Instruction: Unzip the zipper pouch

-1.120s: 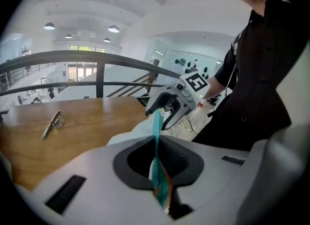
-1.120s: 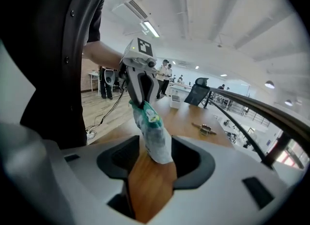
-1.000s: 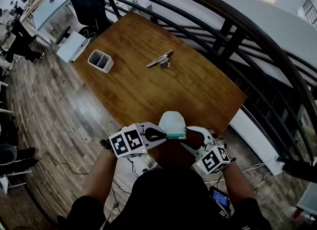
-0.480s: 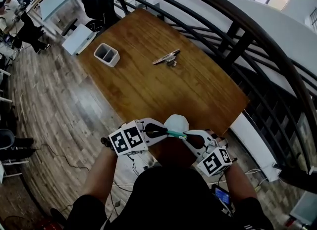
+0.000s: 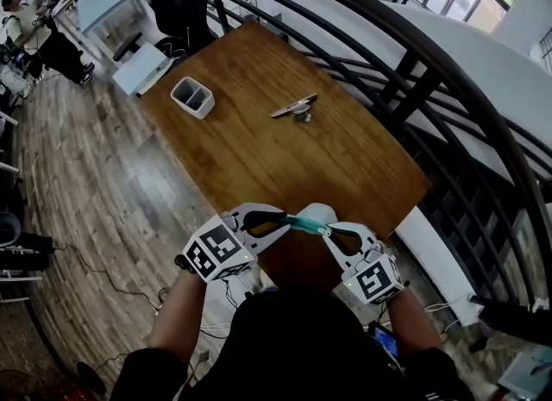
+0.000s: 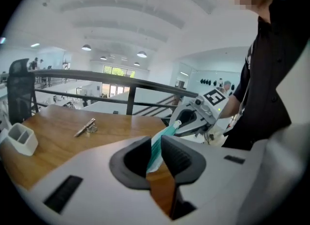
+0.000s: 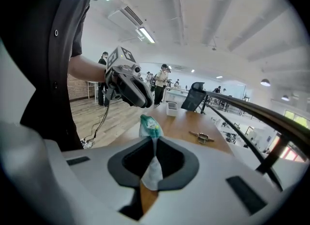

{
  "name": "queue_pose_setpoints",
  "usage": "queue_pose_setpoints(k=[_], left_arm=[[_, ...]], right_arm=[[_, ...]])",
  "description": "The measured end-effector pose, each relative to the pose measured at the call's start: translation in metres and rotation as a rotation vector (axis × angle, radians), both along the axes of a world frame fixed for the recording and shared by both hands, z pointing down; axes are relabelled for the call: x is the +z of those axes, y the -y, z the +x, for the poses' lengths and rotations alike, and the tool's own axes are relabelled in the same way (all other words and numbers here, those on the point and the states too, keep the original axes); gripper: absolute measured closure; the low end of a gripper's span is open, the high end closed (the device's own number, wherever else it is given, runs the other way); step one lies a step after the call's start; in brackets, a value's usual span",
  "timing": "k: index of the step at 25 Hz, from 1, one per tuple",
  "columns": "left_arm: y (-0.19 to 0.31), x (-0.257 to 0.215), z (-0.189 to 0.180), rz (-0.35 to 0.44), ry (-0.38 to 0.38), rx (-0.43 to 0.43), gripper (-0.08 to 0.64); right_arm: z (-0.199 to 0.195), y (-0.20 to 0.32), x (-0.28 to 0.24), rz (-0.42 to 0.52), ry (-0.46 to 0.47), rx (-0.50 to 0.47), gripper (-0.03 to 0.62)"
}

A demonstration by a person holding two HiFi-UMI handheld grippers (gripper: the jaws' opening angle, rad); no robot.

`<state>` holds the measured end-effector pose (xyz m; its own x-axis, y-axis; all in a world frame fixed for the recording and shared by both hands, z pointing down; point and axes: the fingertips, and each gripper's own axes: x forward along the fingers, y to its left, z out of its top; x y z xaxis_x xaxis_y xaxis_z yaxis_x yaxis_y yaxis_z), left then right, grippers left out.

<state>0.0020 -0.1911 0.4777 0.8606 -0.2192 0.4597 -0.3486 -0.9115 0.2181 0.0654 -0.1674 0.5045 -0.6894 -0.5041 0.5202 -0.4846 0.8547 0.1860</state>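
Teal-edged white zipper pouch (image 5: 312, 215) is suspended above the near edge of the wooden counter (image 5: 259, 149), stretched between the left tongs (image 5: 281, 219) and the right tongs (image 5: 331, 232); the left tongs' jaws are opening, with the teal zipper edge between the pads and touching both; the right tongs' jaws are closing, pinched on a white fold of the pouch. Farther along the counter, well apart from each other, are a white two-compartment holder (image 5: 192, 97) and a small metal object (image 5: 295, 108).

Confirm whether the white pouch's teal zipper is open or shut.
Cannot tell: the white fabric pouch with teal zipper shows only edge-on, teeth too small.
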Motion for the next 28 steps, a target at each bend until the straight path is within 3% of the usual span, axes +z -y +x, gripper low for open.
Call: queue_pose_setpoints(k=[7, 11, 15, 20, 24, 28], left_arm=[[-0.006, -0.006, 0.023, -0.206, -0.112, -0.138, 0.54], [-0.007, -0.012, 0.035, -0.295, -0.173, -0.149, 0.538], [-0.007, -0.01, 0.043, -0.273, -0.141, -0.132, 0.535], [-0.01, -0.016, 0.051, -0.337, -0.202, -0.106, 0.527], [-0.013, -0.017, 0.056, -0.368, -0.216, -0.086, 0.409], [-0.009, -0.015, 0.056, -0.364, -0.223, -0.117, 0.405]], right_arm=[[-0.004, 0.007, -0.008, 0.028, -0.005, 0.048, 0.578], [-0.003, 0.011, -0.011, 0.048, -0.034, 0.075, 0.578], [-0.003, 0.013, -0.013, 0.054, -0.044, 0.092, 0.578], [-0.005, 0.014, -0.018, 0.081, -0.075, 0.1, 0.578], [-0.006, 0.013, -0.019, 0.123, -0.136, 0.083, 0.58], [-0.01, 0.014, -0.02, 0.16, -0.175, 0.062, 0.58]])
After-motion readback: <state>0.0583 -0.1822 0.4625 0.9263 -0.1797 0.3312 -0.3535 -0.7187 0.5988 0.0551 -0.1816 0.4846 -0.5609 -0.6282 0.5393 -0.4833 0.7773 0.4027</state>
